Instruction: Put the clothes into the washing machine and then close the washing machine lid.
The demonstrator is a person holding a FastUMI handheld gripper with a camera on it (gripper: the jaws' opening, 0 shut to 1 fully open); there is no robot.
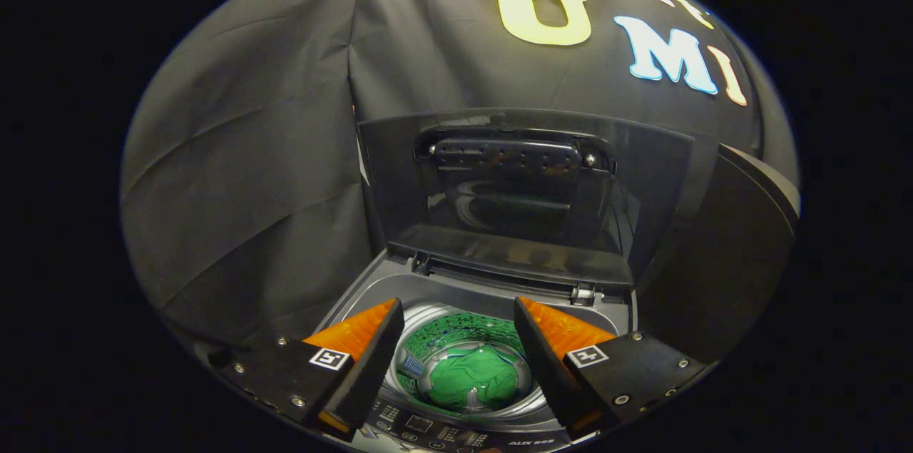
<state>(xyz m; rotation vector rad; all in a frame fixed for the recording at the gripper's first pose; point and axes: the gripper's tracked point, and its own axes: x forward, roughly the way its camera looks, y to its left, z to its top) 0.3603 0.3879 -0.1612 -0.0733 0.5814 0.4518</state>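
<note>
A grey top-loading washing machine (pixel 371 296) stands below me with its dark see-through lid (pixel 521 182) raised upright at the back. Down in the steel drum lies a green garment (pixel 476 376), seen in the gap between my two fingers. My gripper (pixel 456 314) hovers above the drum mouth, open, with nothing between its orange-and-black fingers (pixel 356 339). The lid's black handle (pixel 513 153) sits near its top edge, well beyond the fingertips.
The machine's control panel (pixel 442 431) with buttons runs along the near edge under the fingers. Black cloth walls close in behind and to the left of the machine. A dark rounded panel (pixel 720 260) stands to the machine's right.
</note>
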